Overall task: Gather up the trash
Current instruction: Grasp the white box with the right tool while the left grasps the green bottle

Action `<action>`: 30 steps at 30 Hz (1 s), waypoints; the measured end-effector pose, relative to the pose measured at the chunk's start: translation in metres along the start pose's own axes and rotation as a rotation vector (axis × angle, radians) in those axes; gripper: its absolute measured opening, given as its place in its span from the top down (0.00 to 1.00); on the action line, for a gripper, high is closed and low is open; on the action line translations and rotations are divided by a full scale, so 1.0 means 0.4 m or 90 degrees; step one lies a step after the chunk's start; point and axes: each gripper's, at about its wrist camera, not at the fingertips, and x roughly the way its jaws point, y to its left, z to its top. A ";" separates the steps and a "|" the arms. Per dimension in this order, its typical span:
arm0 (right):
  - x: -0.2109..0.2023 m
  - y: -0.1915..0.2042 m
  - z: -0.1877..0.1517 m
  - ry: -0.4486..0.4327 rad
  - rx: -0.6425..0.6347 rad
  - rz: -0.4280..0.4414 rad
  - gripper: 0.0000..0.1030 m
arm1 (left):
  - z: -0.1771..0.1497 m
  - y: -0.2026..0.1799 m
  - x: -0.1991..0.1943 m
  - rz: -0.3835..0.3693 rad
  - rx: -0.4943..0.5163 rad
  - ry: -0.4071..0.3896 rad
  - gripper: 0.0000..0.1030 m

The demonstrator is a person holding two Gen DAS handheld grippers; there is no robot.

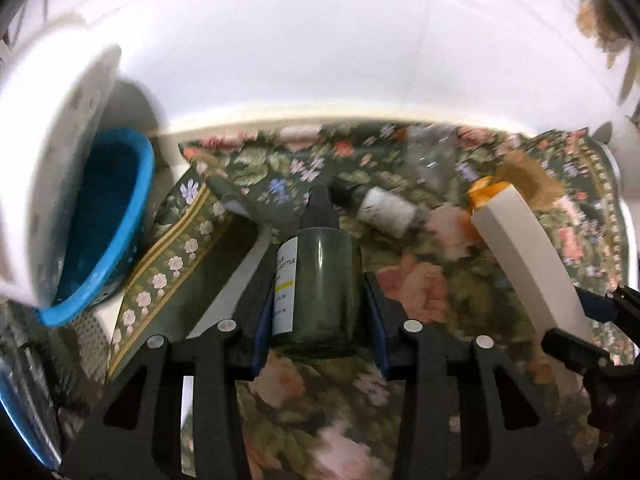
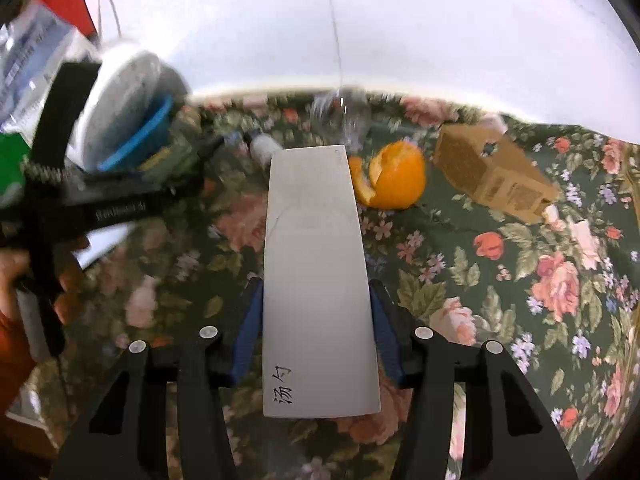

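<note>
Floral tablecloth (image 1: 420, 280) fills my left view, where my left tongs (image 1: 318, 304) clamp a dark dropper bottle (image 1: 320, 280), blue basket (image 1: 108, 216) far left. Right view: my right tongs (image 2: 316, 332) clasp a white box (image 2: 316, 280), orange peel (image 2: 394, 178) beyond it.

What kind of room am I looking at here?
Probably a home, at a table by a white wall. A flowered tablecloth covers it, strewn with everyday leftovers: orange peel, a cardboard box and small bottles.
</note>
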 end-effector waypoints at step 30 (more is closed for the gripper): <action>-0.645 -0.174 -0.252 -0.240 0.033 0.014 0.53 | -0.346 -0.491 -0.697 0.009 -0.071 -0.197 0.61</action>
